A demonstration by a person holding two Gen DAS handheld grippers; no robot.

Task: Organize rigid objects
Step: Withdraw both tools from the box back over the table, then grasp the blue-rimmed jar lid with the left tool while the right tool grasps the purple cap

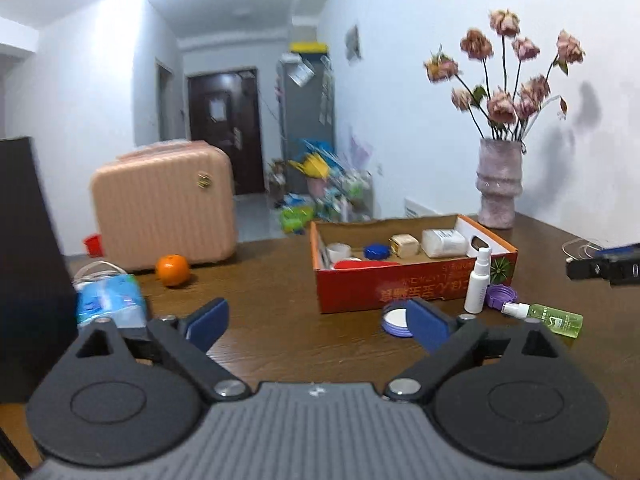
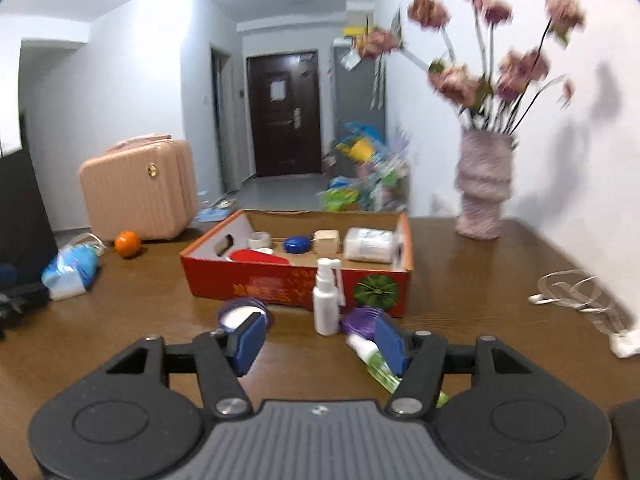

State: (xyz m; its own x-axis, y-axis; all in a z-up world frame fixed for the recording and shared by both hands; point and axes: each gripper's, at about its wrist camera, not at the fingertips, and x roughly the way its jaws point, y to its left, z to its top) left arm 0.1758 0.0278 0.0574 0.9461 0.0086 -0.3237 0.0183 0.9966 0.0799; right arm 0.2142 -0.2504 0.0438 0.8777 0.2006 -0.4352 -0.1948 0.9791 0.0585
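Red box on the brown surface, both grippers released above its near edge.
The surface (image 1: 280, 340) carries the box (image 1: 412, 280), holding a white jar (image 1: 444, 243) and blue lid (image 1: 376, 251). A white spray bottle (image 1: 478, 282), green bottle (image 1: 556, 318) and purple lid (image 1: 499, 295) stand just before it. The left gripper (image 1: 320, 320) and right gripper (image 2: 318, 340) hold nothing.

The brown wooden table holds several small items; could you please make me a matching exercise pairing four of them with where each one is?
Things:
1. round orange fruit
2. blue round lid
3. white upright spray bottle
4. green clear spray bottle

Places:
A. inside the red cardboard box
B. lying on its side on the table
C. beside the pink ribbed suitcase
D. standing in front of the box

Pairs: 1-C, 2-A, 3-D, 4-B
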